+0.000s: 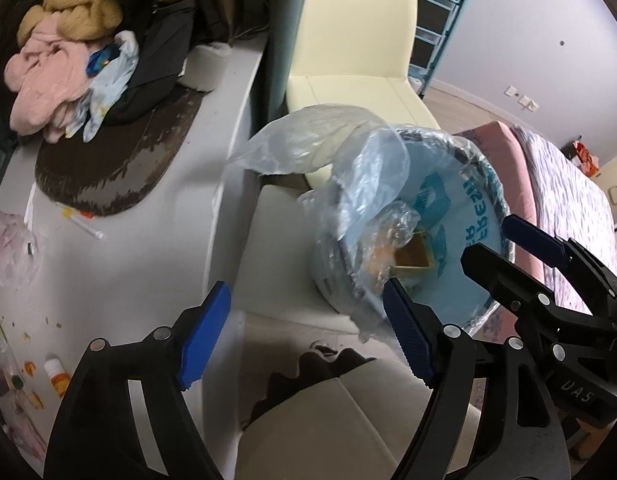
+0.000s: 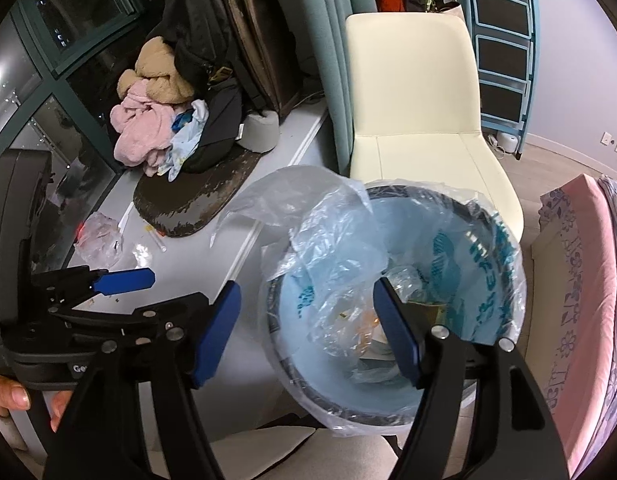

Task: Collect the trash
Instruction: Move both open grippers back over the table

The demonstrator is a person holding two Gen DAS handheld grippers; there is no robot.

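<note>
While hidden leftward, bin interior shows

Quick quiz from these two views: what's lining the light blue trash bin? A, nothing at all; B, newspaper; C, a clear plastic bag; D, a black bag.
C: a clear plastic bag drapes over the rim of the trash bin, with crumpled wrappers inside.

The bin's contents blur behind its crinkled clear liner; one blue finger of the right tongs hides part of them. Print on the bin's wall is too distorted to read. Beside the bin, a hand is cut off by the frame's edge, and small scraps on the counter are too tiny to identify.
</note>
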